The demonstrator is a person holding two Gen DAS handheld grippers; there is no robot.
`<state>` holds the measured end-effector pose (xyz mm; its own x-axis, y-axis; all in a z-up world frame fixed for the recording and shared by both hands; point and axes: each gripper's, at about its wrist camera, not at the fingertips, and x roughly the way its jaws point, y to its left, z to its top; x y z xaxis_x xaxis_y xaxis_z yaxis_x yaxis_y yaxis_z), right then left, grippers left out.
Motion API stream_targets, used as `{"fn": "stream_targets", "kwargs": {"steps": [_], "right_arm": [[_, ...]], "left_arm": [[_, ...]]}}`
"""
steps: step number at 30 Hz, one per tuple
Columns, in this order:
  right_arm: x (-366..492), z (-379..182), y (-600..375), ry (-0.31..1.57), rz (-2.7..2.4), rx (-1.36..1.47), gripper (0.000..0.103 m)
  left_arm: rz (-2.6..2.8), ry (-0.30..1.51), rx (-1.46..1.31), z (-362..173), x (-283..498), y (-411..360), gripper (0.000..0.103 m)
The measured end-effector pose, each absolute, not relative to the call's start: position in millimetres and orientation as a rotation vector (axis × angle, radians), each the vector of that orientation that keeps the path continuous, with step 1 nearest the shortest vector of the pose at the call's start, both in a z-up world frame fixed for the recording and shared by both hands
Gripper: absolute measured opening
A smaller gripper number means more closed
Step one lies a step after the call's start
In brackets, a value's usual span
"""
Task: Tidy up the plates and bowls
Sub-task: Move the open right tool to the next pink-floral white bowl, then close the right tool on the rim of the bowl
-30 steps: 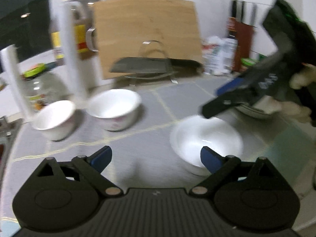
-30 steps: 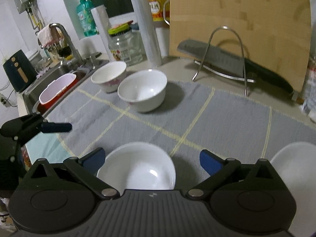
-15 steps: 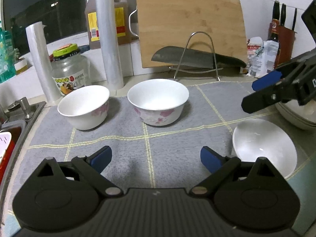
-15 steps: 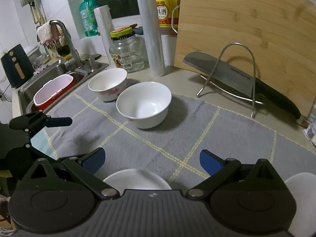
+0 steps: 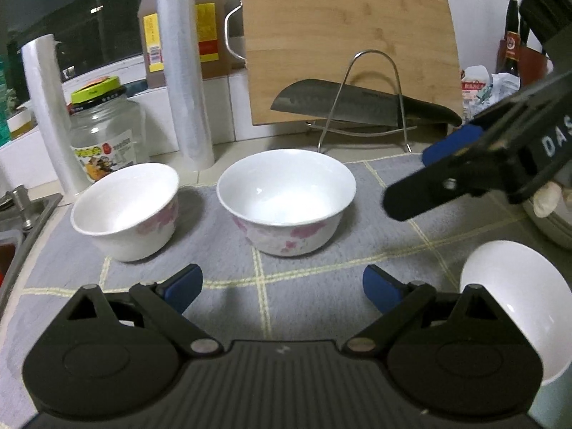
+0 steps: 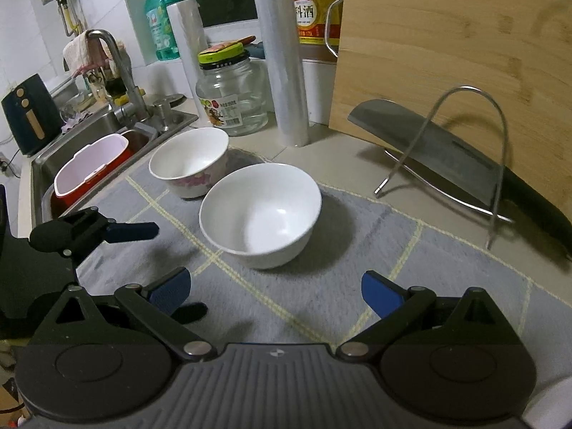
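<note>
Two white porcelain bowls with pink flower prints stood side by side on the grey cloth mat with pale yellow grid lines. The wider flowered bowl sat near the middle of the mat, and the smaller flowered bowl sat just to its left, close to the edge of the steel sink. A plain white shallow bowl lay on the mat low at the right of the left wrist view, partly hidden behind the gripper body. At the far right edge of that view the rim of a stack of pale plates showed; how many could not be told.

The left gripper hung above the mat in front of the wider flowered bowl, its blue-padded jaws spread apart with nothing between them. The right gripper was likewise released and empty, poised over the mat on the near side of the same bowl, touching nothing.

Behind the bowls a light bamboo cutting board leaned against the wall, with a broad steel cleaver resting across a bent wire stand in front of it. Left of these stood a tall roll of clear film, a glass jar with a green lid and a brown bottle with a yellow label.
</note>
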<state>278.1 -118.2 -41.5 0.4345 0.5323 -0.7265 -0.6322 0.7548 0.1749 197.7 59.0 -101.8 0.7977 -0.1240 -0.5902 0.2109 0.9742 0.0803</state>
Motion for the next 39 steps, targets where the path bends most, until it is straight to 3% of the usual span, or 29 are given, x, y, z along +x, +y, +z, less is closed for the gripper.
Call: {"fn": "stream_targets", "kwargs": {"steps": [23, 39], "right_arm": [[339, -58, -85, 0.884, 0.756, -0.139, 0.102], [349, -70, -71, 0.915, 0.802, -0.152, 0.083]], "left_arm": [[-0.206, 0.625, 0.126, -112, 234, 57, 0.096], [-0.234, 0.610, 0.111, -112, 244, 61, 0.093]]}}
